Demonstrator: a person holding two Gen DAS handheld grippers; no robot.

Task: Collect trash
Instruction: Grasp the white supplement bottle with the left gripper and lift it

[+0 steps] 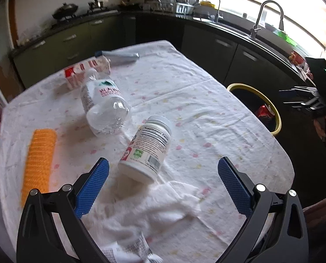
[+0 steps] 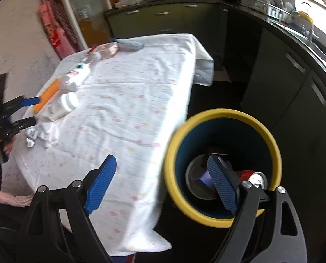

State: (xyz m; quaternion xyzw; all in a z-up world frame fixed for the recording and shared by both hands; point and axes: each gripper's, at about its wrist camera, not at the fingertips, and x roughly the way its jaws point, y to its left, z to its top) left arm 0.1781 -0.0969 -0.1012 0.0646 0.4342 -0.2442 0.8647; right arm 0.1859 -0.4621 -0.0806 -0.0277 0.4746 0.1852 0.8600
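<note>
**Yellow-rimmed bin partly filled; most trash not yet cleared from the bench**

Yellow marks the rim of the bin (image 2: pixel 223 114), which stands on the floor just beside the bench (image 2: pixel 130 100) and its white, speckled cloth. In the right wrist view we look straight into it: a red can (image 2: pixel 254 176) and some dark, flat pieces that we cannot identify lie at the bottom, so we judge that a first share of the collecting is done. The right gripper (image 2: pixel 163 184) hangs over the gap between bench edge and bin, its jaws spread wide with nothing between them.

On the bench we count what is left: a white supplement bottle (image 1: pixel 146 149) on its side, a clear plastic water bottle (image 1: pixel 105 107) also lying down, a red-and-white carton (image 1: pixel 84 71) behind it, a crumpled white tissue (image 1: pixel 154 208) with printed scraps of paper (image 1: pixel 128 249) nearest us, an orange ribbed item (image 1: pixel 39 160) at the left, and a grey-blue object (image 1: pixel 119 55) at the far end. The left gripper (image 1: pixel 163 184) hovers above the tissue and just short of the supplement bottle, jaws wide apart and holding nothing.

We judge the task well under half complete, with the supplement bottle or the tissue the likeliest next pick.
</note>
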